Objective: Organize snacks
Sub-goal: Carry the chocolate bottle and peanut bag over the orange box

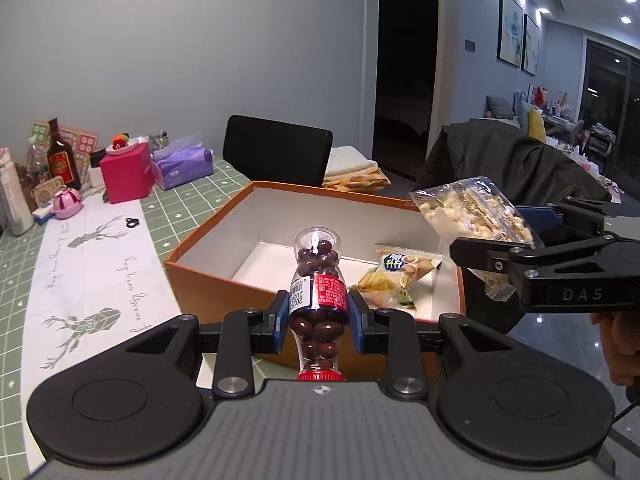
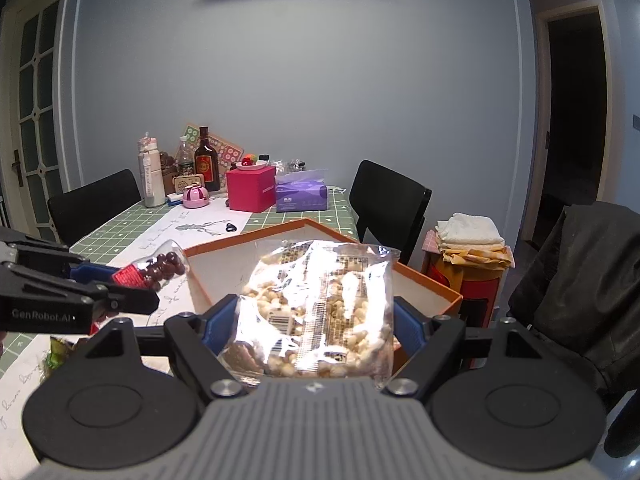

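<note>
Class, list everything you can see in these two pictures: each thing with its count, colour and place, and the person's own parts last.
box: one, orange, white inside, on table.
snack packets: about two, yellow-green, inside box.
bottle of chocolate beans: one, clear, red cap, in left tool.
puffed snack bag: one, clear, in right tool.
table: one, green checked cloth, white runner.
pink box: one, far end.
tissue pack: one, purple, beside it.
dark bottle: one, far end.
chairs: two black, at table.
left tool: shut on bottle.
right tool: shut on bag.
</note>
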`<state>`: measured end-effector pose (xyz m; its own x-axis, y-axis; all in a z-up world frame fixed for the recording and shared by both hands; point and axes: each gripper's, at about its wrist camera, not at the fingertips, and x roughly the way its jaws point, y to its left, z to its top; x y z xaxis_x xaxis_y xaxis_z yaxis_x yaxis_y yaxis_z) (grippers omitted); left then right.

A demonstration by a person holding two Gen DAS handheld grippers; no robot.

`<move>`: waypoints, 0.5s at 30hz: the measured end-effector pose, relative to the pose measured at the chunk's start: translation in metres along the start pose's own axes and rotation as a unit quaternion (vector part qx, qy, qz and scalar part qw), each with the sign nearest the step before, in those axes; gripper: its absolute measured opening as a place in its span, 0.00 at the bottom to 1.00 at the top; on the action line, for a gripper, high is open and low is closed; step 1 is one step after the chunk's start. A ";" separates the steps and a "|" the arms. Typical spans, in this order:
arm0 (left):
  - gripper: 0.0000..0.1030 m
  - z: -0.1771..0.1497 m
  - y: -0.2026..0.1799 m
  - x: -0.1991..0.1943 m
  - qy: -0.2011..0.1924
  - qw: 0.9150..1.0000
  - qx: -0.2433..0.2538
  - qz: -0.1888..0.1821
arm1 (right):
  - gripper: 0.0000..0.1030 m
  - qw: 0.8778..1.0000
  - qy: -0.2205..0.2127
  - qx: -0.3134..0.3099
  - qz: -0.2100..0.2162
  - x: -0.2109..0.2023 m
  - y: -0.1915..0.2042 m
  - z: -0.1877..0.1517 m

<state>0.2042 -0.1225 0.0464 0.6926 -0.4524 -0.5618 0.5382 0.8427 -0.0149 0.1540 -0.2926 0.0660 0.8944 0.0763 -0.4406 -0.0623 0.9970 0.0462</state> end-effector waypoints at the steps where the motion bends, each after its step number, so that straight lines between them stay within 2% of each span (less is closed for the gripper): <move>1: 0.33 0.003 0.001 0.004 0.004 1.000 -0.006 -0.005 | 0.76 1.000 0.002 0.002 0.001 0.005 -0.003 0.003; 8: 0.33 0.016 0.005 0.033 0.027 1.000 -0.010 -0.007 | 0.76 1.000 0.023 -0.002 0.009 0.041 -0.013 0.019; 15: 0.33 0.027 0.010 0.062 0.053 0.999 -0.005 0.008 | 0.76 0.998 0.053 -0.002 0.018 0.084 -0.017 0.031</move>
<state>0.2655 -0.1505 0.0334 0.6465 -0.4057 -0.6461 0.5224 0.8526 -0.0126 0.2434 -0.3033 0.0559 0.8399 0.1125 -0.5310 -0.0949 0.9937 0.0604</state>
